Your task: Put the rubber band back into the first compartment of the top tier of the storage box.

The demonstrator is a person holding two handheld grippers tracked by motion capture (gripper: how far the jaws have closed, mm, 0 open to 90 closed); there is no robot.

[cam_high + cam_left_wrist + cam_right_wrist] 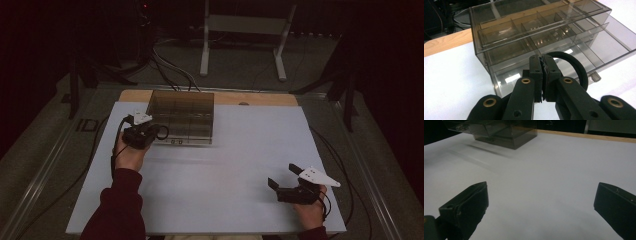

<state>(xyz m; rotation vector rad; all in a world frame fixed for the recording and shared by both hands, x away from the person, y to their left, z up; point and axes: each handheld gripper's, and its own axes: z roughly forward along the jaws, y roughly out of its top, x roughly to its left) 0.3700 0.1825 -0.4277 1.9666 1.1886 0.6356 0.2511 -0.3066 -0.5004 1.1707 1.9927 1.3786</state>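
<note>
A smoky clear plastic drawer box [182, 117] with divided compartments stands at the table's back left. In the left gripper view the box [544, 37] looks empty, and its bottom drawer [609, 47] appears drawn out a little toward me. My left gripper [156, 131] sits at the box's front left corner. Its jaws are pressed together [542, 75] with nothing seen between them, and its black cable loops beside them. My right gripper [283, 176] rests low over the near right of the table. It is open [541, 200] and empty, far from the box [499, 131].
The white tabletop [225, 170] spreads between the two hands. A wooden strip [260, 98] runs along its far edge. Behind the table are a white frame stand [245, 25] and cables on the floor [170, 65].
</note>
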